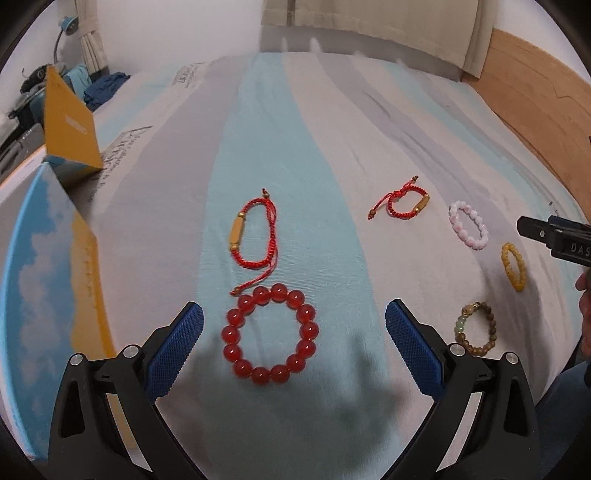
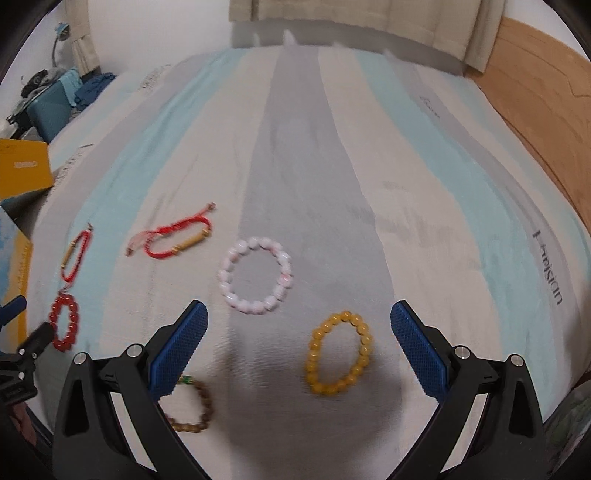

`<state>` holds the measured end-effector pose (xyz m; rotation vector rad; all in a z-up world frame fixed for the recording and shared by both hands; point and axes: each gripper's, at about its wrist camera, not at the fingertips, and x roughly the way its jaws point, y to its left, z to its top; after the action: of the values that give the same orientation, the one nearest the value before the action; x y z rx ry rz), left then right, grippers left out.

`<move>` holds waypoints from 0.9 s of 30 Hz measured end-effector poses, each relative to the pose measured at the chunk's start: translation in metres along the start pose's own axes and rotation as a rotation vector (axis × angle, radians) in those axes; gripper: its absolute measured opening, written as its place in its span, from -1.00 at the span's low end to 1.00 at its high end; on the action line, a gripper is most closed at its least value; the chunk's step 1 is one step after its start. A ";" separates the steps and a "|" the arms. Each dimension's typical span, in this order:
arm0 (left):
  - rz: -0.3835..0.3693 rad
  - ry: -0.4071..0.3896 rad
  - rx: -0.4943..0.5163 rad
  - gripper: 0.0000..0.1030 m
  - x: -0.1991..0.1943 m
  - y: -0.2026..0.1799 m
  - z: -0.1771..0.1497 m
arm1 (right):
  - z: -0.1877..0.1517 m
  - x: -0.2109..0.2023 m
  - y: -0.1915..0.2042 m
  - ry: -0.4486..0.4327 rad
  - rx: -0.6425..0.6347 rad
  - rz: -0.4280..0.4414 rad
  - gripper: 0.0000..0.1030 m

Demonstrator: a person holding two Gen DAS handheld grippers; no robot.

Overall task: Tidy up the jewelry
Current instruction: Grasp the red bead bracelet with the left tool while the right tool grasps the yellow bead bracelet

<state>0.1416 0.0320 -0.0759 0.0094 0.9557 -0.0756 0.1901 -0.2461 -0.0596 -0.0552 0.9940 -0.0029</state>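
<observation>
Several bracelets lie on a striped bed sheet [image 1: 280, 155]. My left gripper [image 1: 294, 325] is open, and a red bead bracelet [image 1: 270, 339] lies between its fingers. A red cord bracelet [image 1: 255, 236] lies just beyond it, and a second red cord bracelet [image 1: 404, 201] lies further right. My right gripper [image 2: 299, 325] is open above a yellow bead bracelet [image 2: 338, 352]. A pink bead bracelet [image 2: 255, 280] lies just ahead of it. A brown bead bracelet [image 2: 195, 410] is partly hidden behind the right gripper's left finger.
An open box with a blue sky print and a yellow lid [image 1: 48, 221] stands at the left edge of the bed. A wooden headboard [image 1: 535, 110] runs along the right. Curtains [image 1: 369, 22] hang at the back. Bags and clothes [image 2: 55, 96] lie at the far left.
</observation>
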 end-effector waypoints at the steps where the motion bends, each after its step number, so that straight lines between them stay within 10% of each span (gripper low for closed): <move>1: 0.000 0.002 0.002 0.88 0.004 -0.001 0.000 | -0.002 0.005 -0.003 0.010 0.004 0.000 0.85; 16: 0.018 0.056 -0.035 0.82 0.045 0.008 -0.020 | -0.035 0.071 -0.028 0.140 0.087 0.001 0.82; 27: 0.014 0.054 -0.018 0.09 0.039 0.006 -0.032 | -0.040 0.063 -0.018 0.115 0.050 0.004 -0.22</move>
<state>0.1386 0.0366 -0.1264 0.0017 1.0104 -0.0544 0.1909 -0.2677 -0.1333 -0.0070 1.1082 -0.0272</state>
